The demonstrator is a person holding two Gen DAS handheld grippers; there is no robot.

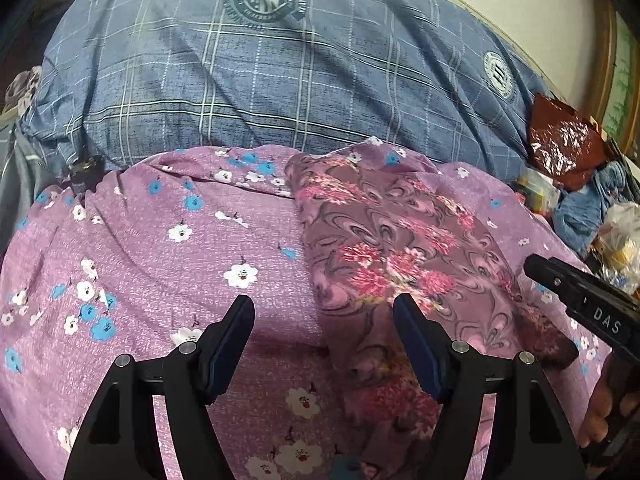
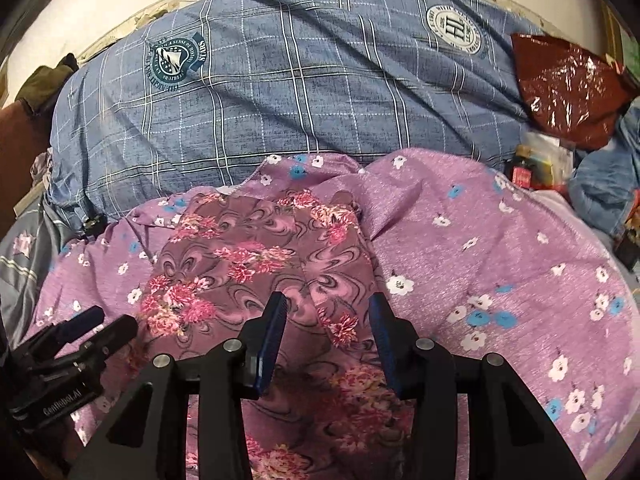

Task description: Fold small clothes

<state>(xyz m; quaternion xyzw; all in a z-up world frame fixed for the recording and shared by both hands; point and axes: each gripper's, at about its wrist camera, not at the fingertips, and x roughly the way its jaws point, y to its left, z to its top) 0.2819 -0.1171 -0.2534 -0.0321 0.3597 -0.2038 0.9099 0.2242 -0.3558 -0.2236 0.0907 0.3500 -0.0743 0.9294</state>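
Observation:
A small mauve garment [image 1: 396, 256] with pink flowers and swirls lies as a long strip on a purple flowered sheet [image 1: 160, 240]. My left gripper [image 1: 324, 312] is open and empty, just above the garment's left edge. My right gripper [image 2: 328, 312] is open and empty over the near part of the same garment [image 2: 256, 264]. The right gripper also shows at the right edge of the left wrist view [image 1: 580, 292]. The left gripper shows at the lower left of the right wrist view [image 2: 96, 324].
A blue plaid quilt [image 1: 280, 72] is bunched up behind the sheet [image 2: 500, 248]. A dark red plastic bag [image 2: 568, 84] and a heap of blue cloth and small packets [image 1: 580, 208] lie at the far right. Grey cloth [image 2: 24, 256] lies at the left.

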